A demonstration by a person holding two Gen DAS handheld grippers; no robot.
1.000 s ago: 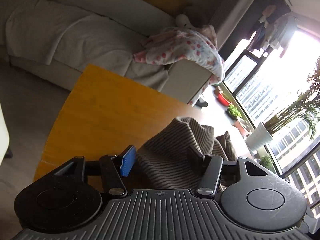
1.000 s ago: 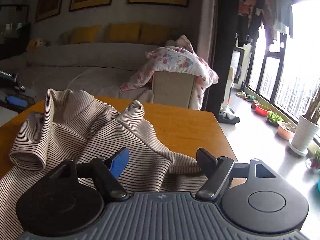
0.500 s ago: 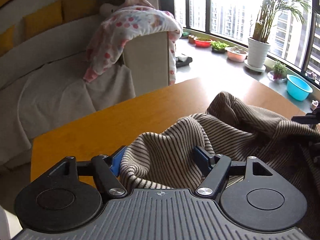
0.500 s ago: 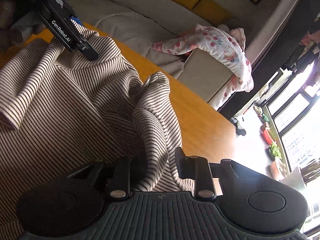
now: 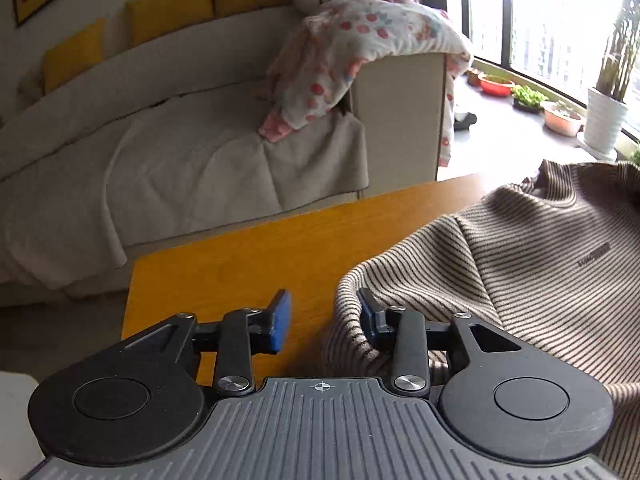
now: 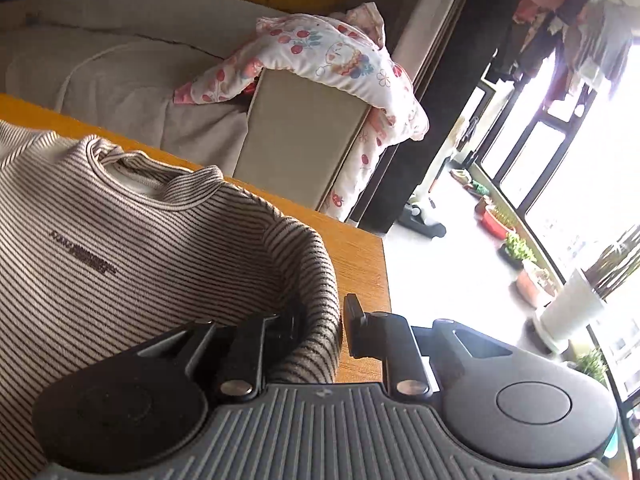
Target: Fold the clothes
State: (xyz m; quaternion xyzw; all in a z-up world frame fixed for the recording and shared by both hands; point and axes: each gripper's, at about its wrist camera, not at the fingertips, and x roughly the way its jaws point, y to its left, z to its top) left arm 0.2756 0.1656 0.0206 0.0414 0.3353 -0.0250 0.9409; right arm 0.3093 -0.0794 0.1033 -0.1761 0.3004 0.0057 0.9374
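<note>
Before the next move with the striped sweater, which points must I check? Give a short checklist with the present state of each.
1. Left gripper open, the sweater's edge between its fingers: ok.
2. Right gripper around a fold, not closed on it: ok.
3. Striped sweater front side up, printed text and collar visible: ok.
4. Sweater lying flat: not ok, both side edges are bunched up.
5. Sleeves and hem position: cannot tell, out of view.
6. Bare wooden table beside the sweater: ok.
</note>
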